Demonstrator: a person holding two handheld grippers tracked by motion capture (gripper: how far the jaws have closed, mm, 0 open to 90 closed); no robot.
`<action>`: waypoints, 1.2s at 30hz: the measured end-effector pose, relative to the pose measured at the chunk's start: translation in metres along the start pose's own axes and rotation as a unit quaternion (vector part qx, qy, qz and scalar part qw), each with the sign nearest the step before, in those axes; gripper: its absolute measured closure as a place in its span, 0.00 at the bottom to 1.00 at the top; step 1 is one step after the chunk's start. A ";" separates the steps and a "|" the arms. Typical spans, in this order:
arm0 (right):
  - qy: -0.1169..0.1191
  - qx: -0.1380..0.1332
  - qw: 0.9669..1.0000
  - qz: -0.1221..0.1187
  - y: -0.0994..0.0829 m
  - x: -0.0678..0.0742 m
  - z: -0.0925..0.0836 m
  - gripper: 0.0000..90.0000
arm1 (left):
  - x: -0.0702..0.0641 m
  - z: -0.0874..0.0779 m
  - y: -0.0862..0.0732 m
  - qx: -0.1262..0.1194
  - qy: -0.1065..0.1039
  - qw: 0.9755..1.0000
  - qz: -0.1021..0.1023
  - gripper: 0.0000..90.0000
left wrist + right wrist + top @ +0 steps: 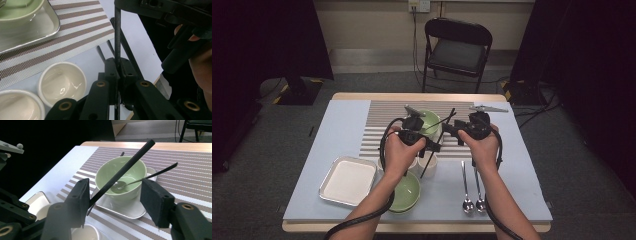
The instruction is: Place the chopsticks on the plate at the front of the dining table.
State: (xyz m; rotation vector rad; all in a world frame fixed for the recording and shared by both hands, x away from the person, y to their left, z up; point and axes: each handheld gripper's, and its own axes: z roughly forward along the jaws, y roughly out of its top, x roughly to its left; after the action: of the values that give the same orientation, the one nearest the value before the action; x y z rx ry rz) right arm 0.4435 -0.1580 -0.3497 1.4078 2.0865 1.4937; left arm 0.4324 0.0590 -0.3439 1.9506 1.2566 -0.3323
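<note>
Left gripper (pixel 117 75): clenched on a thin black chopstick (pixel 117 37), its pads pinching the stick low on its length; in the high view this gripper (pixel 432 146) sits just above two small cream cups.
Right gripper (pixel 113 202): released, its jaws standing wide apart; the chopstick (pixel 122 171) passes through the gap close to the left-hand pad, and whether it touches that pad cannot be told. In the high view the gripper (pixel 451 128) is over the mat.
Chopstick, place: held in the air above the table's middle, between the two hands, over the near edge of the brown-and-white striped placemat (pixel 377 127).
Chopstick, long axis: in the high view the stick (pixel 438 142) runs on a slant, its lower end near the cups and toward the person, its upper end rising away and to the right.
Chopstick, right gripper view: it points up and right, crossing in front of a pale green bowl (pixel 135 167).
Green bowl: stands on a small silver tray (pixel 130 210) on the mat and holds a metal spoon (pixel 120 185).
Cream cups (pixel 62 81): side by side on the blue table cover, just off the mat.
Near edge: a white rectangular tray (pixel 348 181), a second green bowl (pixel 408 192) and two metal spoons (pixel 467 192).
</note>
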 end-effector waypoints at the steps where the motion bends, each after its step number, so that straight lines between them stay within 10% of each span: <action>1: -0.001 -0.002 1.000 0.000 0.000 0.000 0.000 0.45 | 0.000 0.000 0.000 0.002 0.002 1.000 -0.001 0.96; 36: -0.044 0.013 0.999 -0.014 -0.013 -0.031 -0.015 0.26 | 0.018 -0.020 -0.003 -0.010 0.027 0.999 -0.021 0.96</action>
State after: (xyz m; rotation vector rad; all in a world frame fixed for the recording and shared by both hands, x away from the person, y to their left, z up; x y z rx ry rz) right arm 0.4429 -0.1921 -0.3634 1.4198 2.0709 1.3722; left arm 0.4353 0.0858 -0.3426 1.9305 1.3314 -0.2881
